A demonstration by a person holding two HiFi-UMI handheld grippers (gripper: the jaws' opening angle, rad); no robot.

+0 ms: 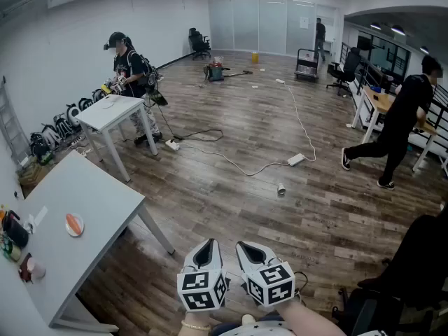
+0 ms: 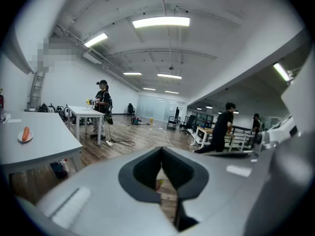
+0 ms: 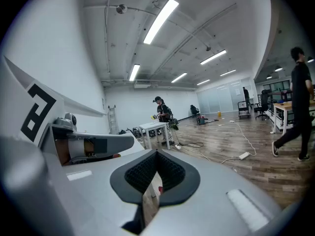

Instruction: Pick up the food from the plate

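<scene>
Left gripper (image 1: 204,252) and right gripper (image 1: 250,252) both have jaws together, empty, well off the near corner of the long grey table (image 1: 98,187). Orange food strip (image 1: 73,222) sits on a small round white plate (image 1: 82,227) mid-table, so I'd step in, open one gripper and come down from above. Dark object (image 1: 14,229) at the table's wall edge is apart from the plate, and nothing looks to block.

Bright, even light, heavy fisheye
Ceiling strip lights (image 2: 161,22) do all the work; soft shadows, dark vignetted corners, close foreground blurry.
</scene>
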